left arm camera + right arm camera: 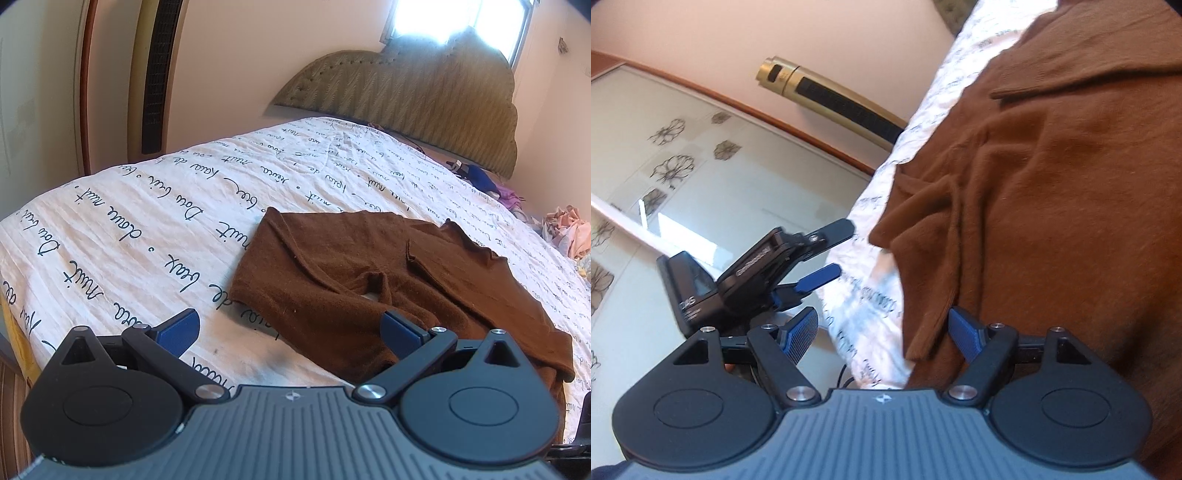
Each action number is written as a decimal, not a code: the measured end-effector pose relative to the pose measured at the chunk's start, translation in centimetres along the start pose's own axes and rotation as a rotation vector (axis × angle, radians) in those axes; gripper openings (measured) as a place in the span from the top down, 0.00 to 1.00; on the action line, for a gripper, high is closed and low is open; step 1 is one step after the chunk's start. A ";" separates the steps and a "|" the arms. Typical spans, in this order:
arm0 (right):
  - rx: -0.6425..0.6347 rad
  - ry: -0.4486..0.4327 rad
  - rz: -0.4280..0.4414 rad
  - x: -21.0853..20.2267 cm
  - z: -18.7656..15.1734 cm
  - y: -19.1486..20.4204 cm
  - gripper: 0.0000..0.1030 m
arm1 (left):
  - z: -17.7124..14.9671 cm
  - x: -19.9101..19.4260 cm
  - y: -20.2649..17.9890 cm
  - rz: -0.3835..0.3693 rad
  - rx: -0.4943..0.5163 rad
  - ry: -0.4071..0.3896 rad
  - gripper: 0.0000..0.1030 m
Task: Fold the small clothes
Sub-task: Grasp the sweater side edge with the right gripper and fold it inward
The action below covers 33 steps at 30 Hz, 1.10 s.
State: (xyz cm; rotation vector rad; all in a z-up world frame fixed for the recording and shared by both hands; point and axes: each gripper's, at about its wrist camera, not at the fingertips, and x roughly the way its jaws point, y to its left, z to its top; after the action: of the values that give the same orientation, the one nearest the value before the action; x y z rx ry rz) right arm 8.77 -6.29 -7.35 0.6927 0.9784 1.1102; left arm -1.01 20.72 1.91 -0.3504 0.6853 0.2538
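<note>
Both spread wide: left gripper point(290, 328) beside the brown garment point(388, 266), right gripper point(882, 332) straddling its edge.

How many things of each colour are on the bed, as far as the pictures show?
Brown: 1, the garment, lying partly folded on the white sheet.
Blue: 1, a cloth item near the headboard.
Purple: 1, a cloth beside it.
Pink: 1, a crumpled heap at the far edge.
Total: 4

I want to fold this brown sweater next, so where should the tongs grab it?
Grip the brown sweater at its near hem edge, coming from the bed's near side. That edge lies loose beside the open right tongs.
</note>
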 end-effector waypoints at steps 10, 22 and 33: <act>-0.006 0.074 -0.123 2.8 0.4 -0.3 0.96 | 0.0 0.0 -0.7 0.011 0.024 -0.012 0.01; -0.130 -0.222 -0.335 -7.0 8.1 1.6 0.96 | 1.1 -0.7 -5.5 -0.116 0.087 -0.024 0.01; 0.067 -0.563 -0.831 -16.7 9.8 -4.2 0.51 | -1.6 1.4 -9.2 -0.176 0.188 0.072 0.00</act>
State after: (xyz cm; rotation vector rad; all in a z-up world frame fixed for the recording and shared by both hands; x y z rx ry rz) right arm 17.22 -23.36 -1.86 0.5218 0.6958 0.1318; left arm 2.23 11.83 1.95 -0.2386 0.7382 0.0094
